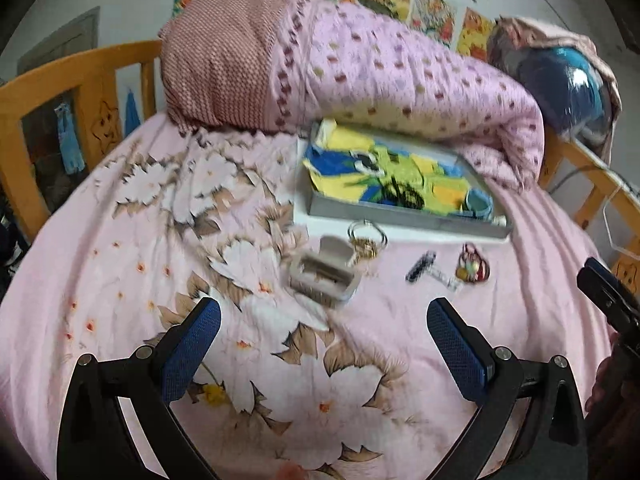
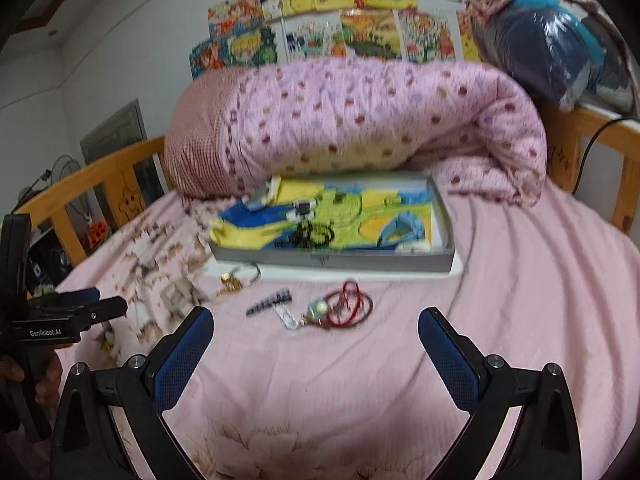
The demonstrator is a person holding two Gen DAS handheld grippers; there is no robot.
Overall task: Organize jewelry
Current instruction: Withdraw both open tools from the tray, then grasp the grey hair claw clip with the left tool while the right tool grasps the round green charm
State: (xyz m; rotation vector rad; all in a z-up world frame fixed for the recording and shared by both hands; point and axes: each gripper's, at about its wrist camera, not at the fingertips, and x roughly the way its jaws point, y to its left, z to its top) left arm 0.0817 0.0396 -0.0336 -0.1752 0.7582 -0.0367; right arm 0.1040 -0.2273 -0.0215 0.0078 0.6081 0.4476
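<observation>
Both my tools, left tool (image 1: 324, 344) and right tool (image 2: 316, 344), hang released over the bed (image 2: 500, 280); nothing collected yet. Next I'd reach for the red bracelet (image 2: 348, 308), toward the open box (image 1: 324, 276).

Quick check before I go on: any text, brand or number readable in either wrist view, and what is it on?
"GenRobot.AI": white lettering on the black body of the left gripper, seen in the right wrist view.
Wall pictures: any lettering is too blurred to read.
Printed sheet in the grey tray: dark marks, not legible.
Nothing else readable.
</observation>
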